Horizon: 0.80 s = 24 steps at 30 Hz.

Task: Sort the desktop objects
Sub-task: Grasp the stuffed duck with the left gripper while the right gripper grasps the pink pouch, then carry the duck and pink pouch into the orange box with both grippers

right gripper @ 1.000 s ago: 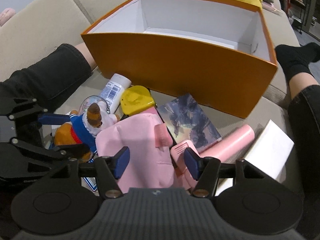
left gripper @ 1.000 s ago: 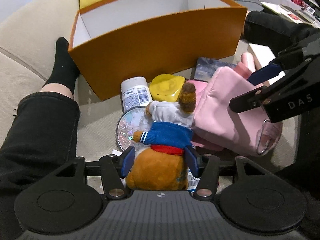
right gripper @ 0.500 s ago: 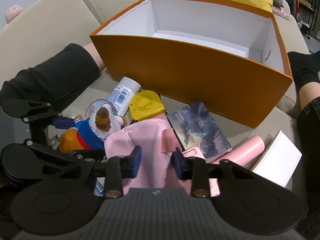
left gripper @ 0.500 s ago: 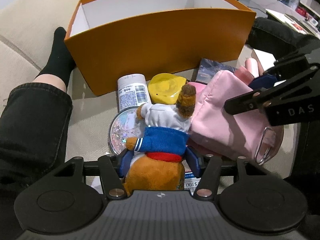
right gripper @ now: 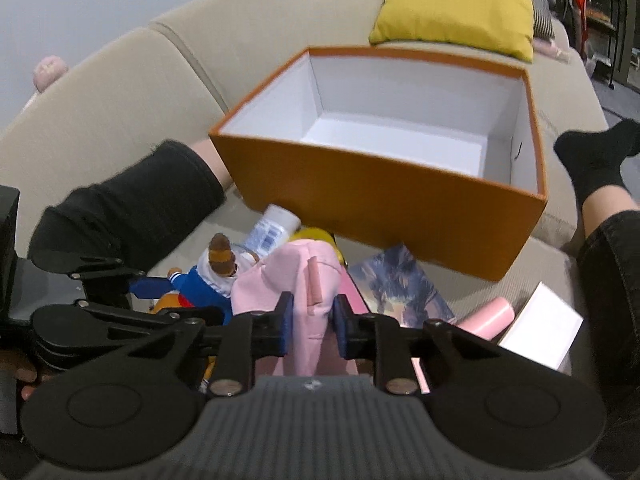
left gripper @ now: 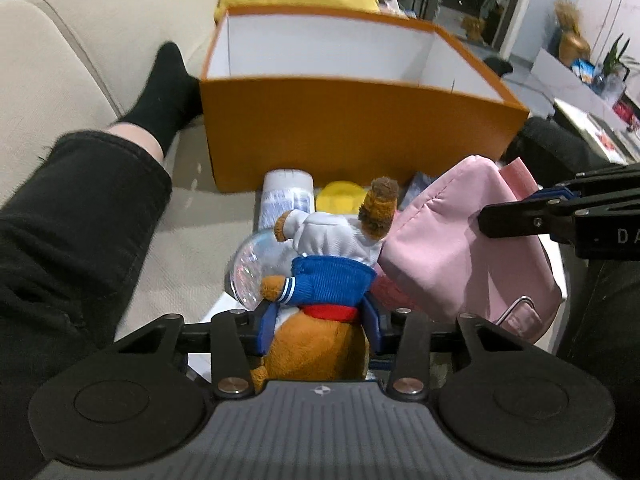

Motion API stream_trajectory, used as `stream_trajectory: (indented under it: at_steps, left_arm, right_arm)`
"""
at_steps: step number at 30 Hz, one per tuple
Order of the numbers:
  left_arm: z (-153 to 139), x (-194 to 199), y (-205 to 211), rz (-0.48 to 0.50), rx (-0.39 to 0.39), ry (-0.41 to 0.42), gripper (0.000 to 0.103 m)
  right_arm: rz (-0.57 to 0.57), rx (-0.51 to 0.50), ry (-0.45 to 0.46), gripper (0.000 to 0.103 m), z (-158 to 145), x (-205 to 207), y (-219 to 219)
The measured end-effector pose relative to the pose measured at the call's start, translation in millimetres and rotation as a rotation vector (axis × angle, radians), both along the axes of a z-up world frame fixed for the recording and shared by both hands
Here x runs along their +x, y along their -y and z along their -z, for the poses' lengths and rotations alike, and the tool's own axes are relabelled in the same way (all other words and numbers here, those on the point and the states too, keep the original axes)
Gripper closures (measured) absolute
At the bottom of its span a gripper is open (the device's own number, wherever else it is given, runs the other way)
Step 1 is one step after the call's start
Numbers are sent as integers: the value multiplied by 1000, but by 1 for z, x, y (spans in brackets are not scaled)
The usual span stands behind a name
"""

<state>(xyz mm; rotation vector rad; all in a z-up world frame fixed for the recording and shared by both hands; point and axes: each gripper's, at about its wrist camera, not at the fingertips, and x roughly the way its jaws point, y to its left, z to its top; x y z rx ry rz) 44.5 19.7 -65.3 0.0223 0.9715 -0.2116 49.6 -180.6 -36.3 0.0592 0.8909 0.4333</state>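
Observation:
A plush bear (left gripper: 332, 280) in a blue and white outfit sits between the closing jaws of my left gripper (left gripper: 320, 316), whose blue pads press its orange body. Beside it on the right, a pink padded pouch (right gripper: 280, 276) hangs lifted off the pile. My right gripper (right gripper: 313, 316) is closing on it, pads pinching its fabric. An orange box (right gripper: 380, 200) with a bare white inside stands open just behind both. In the left wrist view the pouch (left gripper: 452, 248) bulges under the right gripper's fingers (left gripper: 560, 216).
On the beige sofa before the box lie a white bottle (left gripper: 286, 196), a yellow case (left gripper: 340, 198), a glitter disc (left gripper: 252, 272), a picture card (right gripper: 396, 284), a pink tube (right gripper: 486, 316) and a white box (right gripper: 540, 324). A person's legs (left gripper: 60, 240) flank the pile.
Both grippers have closed, the left on the bear and the right on the pouch. Both have risen, so the pouch is off the pile and the box's inside shows.

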Motion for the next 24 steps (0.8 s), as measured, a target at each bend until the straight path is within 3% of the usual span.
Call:
stream_trajectory:
  at_steps: [6,7,12,24]
  left_arm:
    - [-25,-8,-10,-47,-62,62,54]
    - [-31,-9,-12,0,-81,74,54]
    - [-63,-6,-15,2,-117,155,54]
    - [-119,48,-13,3,-161,278,54]
  right_arm:
    - [15,15,47,81,-16,-1,1]
    - [19,14,56,81,-20,0,1]
    - [39,26,114,82,-40,8,3]
    - [130,15,284,82,-96,55,7]
